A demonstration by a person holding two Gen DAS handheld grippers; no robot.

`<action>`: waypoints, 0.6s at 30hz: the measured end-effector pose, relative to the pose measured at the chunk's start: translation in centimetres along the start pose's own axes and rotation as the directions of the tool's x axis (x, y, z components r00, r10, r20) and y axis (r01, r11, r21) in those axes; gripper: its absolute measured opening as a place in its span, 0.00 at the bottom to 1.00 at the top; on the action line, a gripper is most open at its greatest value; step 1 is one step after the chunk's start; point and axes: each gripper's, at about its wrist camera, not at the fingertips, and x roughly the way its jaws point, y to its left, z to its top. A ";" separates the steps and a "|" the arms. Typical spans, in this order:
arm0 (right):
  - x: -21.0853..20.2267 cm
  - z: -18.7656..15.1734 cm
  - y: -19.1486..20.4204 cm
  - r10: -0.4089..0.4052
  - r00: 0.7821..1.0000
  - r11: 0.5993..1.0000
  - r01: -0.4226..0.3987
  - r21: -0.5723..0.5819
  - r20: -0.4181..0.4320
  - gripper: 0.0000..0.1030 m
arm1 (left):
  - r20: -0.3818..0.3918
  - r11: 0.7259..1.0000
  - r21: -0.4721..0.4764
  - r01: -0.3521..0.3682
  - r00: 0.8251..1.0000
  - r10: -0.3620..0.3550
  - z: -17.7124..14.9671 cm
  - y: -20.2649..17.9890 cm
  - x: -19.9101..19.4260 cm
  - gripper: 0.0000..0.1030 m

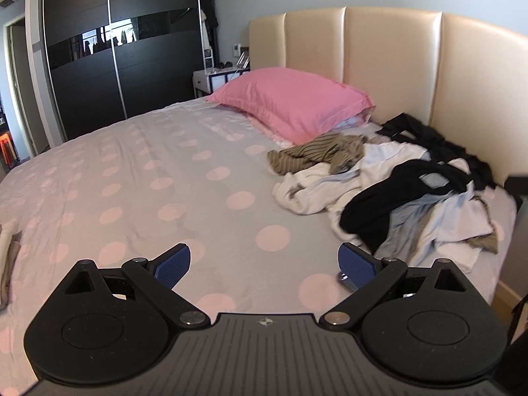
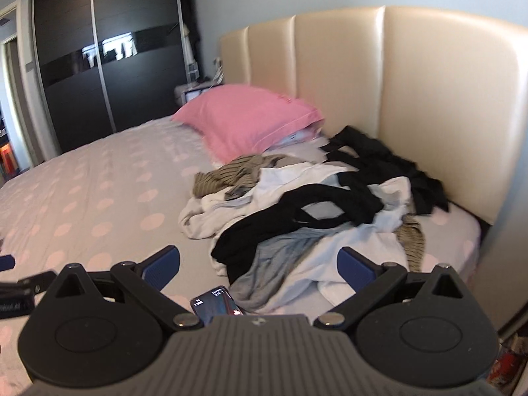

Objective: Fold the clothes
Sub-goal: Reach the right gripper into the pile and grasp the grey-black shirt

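A heap of unfolded clothes [image 1: 406, 194] lies on the bed's right side near the headboard: white and pale blue pieces, a black garment [image 1: 389, 194] and an olive striped top [image 1: 326, 155]. My left gripper [image 1: 264, 265] hovers open over bare bedspread, left of the heap, with nothing between its blue pads. In the right wrist view the same heap [image 2: 316, 217] spreads just ahead, with the black garment [image 2: 283, 227] on top. My right gripper [image 2: 259, 267] is open above the heap's near edge, holding nothing.
A pink pillow [image 1: 293, 102] rests by the cream headboard [image 1: 389, 62]. A phone [image 2: 216, 305] with a lit screen lies on the dotted bedspread [image 1: 138, 178] under my right gripper. A folded beige cloth [image 1: 6, 260] sits at the far left. A dark wardrobe [image 1: 115, 49] stands behind.
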 end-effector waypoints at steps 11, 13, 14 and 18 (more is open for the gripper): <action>15.7 1.7 -2.8 -0.003 0.989 0.996 -0.009 -0.083 -0.145 0.71 | -0.133 0.993 -0.042 -0.110 0.986 0.104 -2.8 6.5 4.8 0.95; 18.7 1.9 -3.4 -0.007 0.985 0.995 -0.010 -0.096 -0.172 0.71 | -0.173 0.989 -0.050 -0.142 0.976 0.131 -4.1 8.1 5.5 0.95; 20.1 1.9 -3.7 -0.010 0.983 0.995 -0.010 -0.103 -0.185 0.71 | -0.194 0.987 -0.053 -0.155 0.971 0.142 -4.8 8.8 5.8 0.95; 24.2 1.6 -3.8 -0.035 0.973 0.993 0.009 -0.118 -0.227 0.63 | -0.264 0.977 -0.058 -0.206 0.947 0.184 -7.3 11.4 6.5 0.95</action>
